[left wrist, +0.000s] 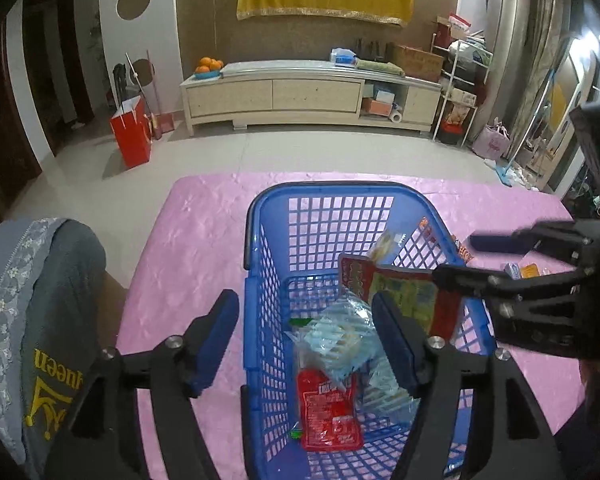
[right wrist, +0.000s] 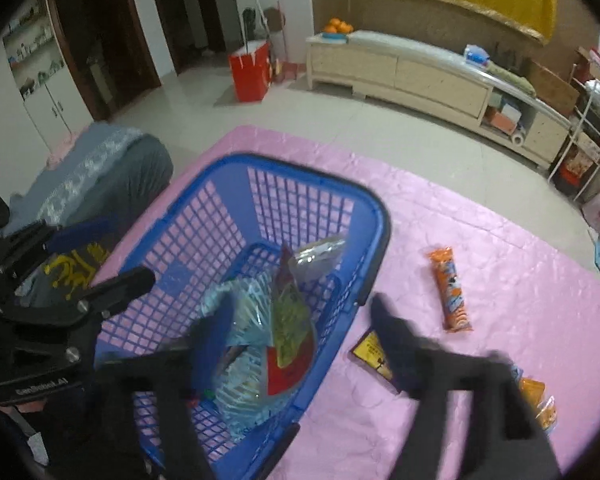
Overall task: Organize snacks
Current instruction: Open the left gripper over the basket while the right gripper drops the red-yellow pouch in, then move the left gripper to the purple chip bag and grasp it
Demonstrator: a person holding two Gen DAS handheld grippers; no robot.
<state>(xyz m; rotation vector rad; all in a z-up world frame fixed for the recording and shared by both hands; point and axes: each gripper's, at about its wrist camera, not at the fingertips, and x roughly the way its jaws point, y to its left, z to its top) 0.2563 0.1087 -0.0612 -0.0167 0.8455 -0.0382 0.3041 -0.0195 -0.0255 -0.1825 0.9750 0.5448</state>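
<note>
1. Your left gripper point(left wrist: 306, 340) is spread wide and holds nothing; its fingers straddle the near-left wall of the blue basket point(left wrist: 256, 240).
2. Your right gripper point(right wrist: 300, 320) is also spread and empty, blurred, one finger inside the basket's right rim, the other outside over the pink cloth point(right wrist: 520, 280).
3. Inside the basket, between your left fingers, lie a red packet point(left wrist: 328, 412) and clear blue-tinted bags point(left wrist: 340, 336); a red-and-green pouch point(left wrist: 400, 292) leans against the right wall.
4. Beyond your right fingers, an orange biscuit tube point(right wrist: 450, 290) lies on open cloth, well apart from the rim.
5. A dark yellow-labelled packet point(right wrist: 374, 354) sits just beside the outer right finger.
</note>
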